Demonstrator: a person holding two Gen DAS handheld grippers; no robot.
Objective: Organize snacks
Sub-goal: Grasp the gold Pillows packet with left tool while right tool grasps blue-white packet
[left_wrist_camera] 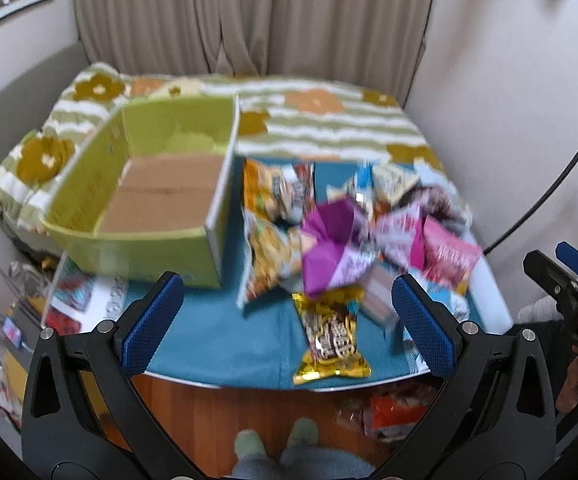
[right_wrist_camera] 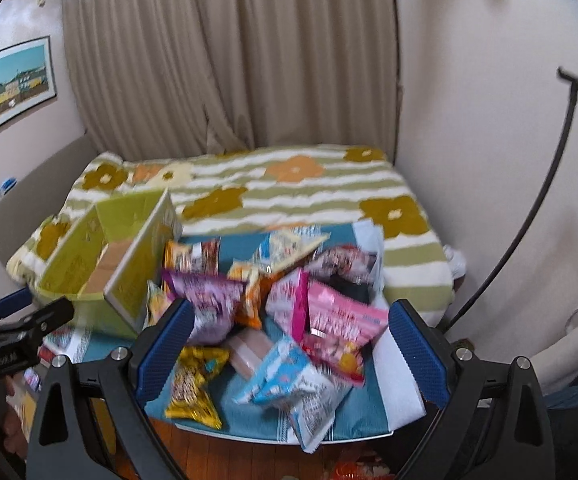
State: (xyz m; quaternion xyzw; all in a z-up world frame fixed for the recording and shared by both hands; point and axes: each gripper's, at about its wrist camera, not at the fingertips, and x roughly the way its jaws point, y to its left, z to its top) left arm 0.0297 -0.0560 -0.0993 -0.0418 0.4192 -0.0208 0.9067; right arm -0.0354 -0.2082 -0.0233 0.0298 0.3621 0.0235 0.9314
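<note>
A pile of snack packets lies on a teal cloth: a purple packet, a yellow-gold packet, pink packets, an orange packet and a light blue packet. A green cardboard box stands open and empty to their left. My left gripper is open above the cloth's near edge, holding nothing. My right gripper is open over the near packets, holding nothing.
A flowered, striped blanket covers the bed behind. Curtains and walls close the back. More packets lie on the wooden floor below the table edge, by the person's feet. Clutter sits at the left.
</note>
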